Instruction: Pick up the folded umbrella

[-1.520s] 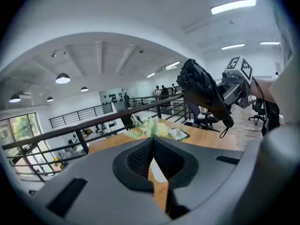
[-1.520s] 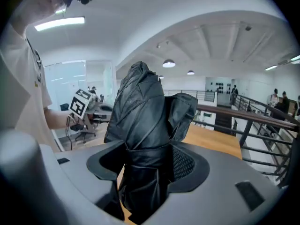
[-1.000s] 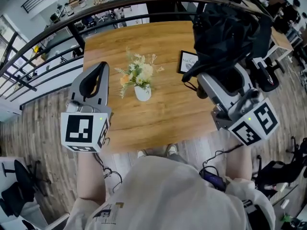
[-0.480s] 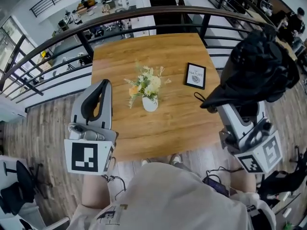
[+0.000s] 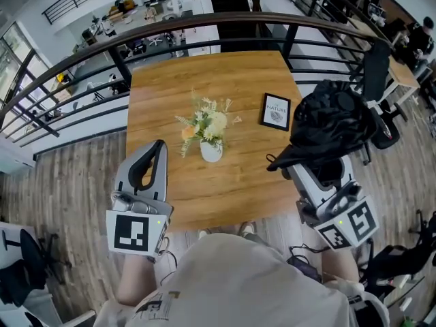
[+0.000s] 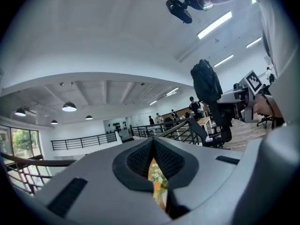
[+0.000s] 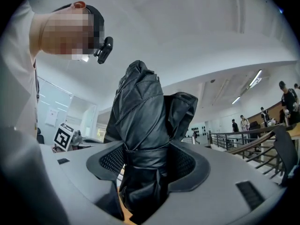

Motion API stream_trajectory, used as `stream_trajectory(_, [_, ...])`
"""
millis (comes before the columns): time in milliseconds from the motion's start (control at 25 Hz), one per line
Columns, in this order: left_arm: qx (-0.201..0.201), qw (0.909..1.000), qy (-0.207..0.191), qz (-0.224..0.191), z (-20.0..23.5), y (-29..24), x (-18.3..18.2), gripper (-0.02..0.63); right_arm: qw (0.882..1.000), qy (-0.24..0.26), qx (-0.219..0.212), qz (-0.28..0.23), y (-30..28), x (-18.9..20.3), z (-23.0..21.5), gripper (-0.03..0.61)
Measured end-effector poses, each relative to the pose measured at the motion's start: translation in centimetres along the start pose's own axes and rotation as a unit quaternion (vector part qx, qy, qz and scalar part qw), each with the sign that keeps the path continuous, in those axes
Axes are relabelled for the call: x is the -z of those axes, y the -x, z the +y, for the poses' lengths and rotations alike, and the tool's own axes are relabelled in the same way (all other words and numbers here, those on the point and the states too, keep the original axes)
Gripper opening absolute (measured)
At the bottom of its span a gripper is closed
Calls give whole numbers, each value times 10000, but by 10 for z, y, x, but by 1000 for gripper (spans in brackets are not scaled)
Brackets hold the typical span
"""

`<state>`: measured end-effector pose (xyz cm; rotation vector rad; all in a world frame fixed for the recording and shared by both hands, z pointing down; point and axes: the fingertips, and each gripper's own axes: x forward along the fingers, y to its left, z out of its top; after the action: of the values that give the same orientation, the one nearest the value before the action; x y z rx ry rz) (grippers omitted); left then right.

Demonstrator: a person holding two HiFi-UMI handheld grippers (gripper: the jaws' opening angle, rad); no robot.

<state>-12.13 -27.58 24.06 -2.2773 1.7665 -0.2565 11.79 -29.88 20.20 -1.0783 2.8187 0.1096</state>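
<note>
The folded black fabric umbrella (image 5: 334, 121) is pinched round its strapped middle by the wide-set jaws of the right gripper (image 5: 319, 172) at the frame's right, long axis upright across them, while the left gripper (image 5: 154, 157), jaws pressed together and empty, is seen at lower left.

Black folded umbrella (image 5: 334, 125), crumpled, strap-wrapped, standing upright, clamped between right gripper (image 7: 147, 162) fingers (image 7: 190, 165), frame's right.

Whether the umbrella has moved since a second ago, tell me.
Yes: the umbrella, which overlapped the picture frame, now hangs clear to its right, nearer the person.
</note>
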Motion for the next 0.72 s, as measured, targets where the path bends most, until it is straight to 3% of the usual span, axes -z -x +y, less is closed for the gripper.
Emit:
stream_trajectory(320, [111, 9993, 160, 308, -13, 3, 27, 15, 9982, -313, 92, 494, -1, 52, -5, 296])
stream_trajectory(720, [180, 9988, 198, 402, -16, 2, 38, 15, 9971, -471, 106, 582, -7, 65, -7, 296])
